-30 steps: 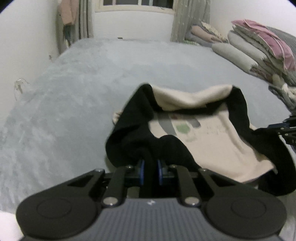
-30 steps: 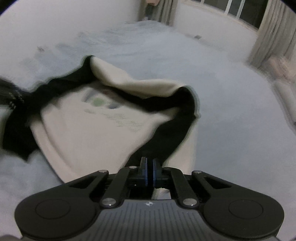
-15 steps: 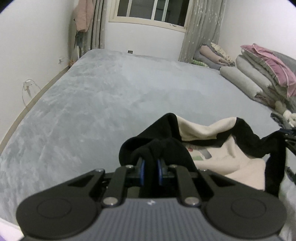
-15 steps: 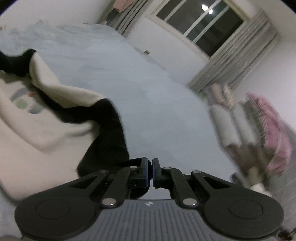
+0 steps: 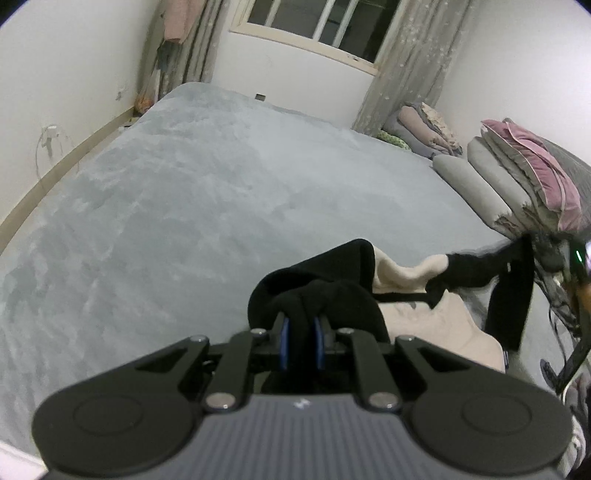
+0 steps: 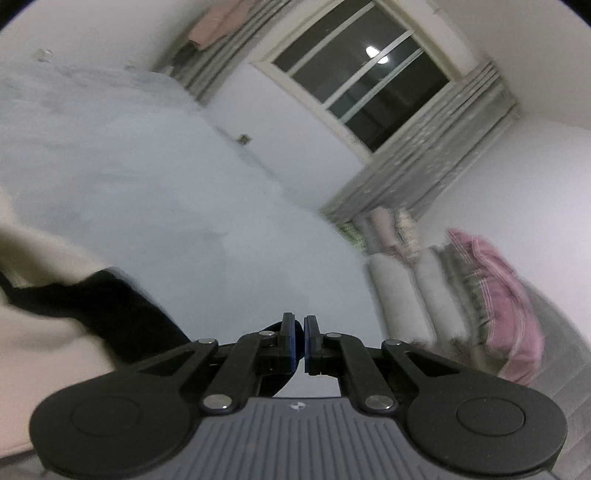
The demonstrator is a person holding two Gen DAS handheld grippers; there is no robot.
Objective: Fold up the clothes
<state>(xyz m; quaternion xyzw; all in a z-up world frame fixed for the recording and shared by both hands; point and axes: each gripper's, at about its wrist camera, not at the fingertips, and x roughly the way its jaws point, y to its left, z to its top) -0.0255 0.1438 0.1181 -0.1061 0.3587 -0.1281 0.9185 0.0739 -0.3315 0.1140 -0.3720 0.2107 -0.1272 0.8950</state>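
A cream sweater (image 5: pixel 436 325) with black sleeves is lifted at both ends above the grey plush bed (image 5: pixel 184 203). My left gripper (image 5: pixel 299 317) is shut on a bunched black sleeve (image 5: pixel 325 295) close to the camera. At the far right the other black sleeve (image 5: pixel 513 288) hangs from my right gripper (image 5: pixel 576 258), which is blurred there. In the right wrist view my right gripper (image 6: pixel 299 321) is shut, black fabric (image 6: pixel 122 314) trails off to its left, and the cream body (image 6: pixel 37 332) fills the left edge.
Folded quilts and pillows (image 5: pixel 517 177) are stacked along the bed's right side, with a pink one (image 6: pixel 495 306) on top. A window (image 5: pixel 317 29) and curtains (image 5: pixel 402 74) stand at the far wall. The left wall (image 5: pixel 55 74) runs beside the bed.
Both grippers have risen and tipped upward, taking the sweater off the bed. The right gripper has swung right, so its view now faces the window and quilts.
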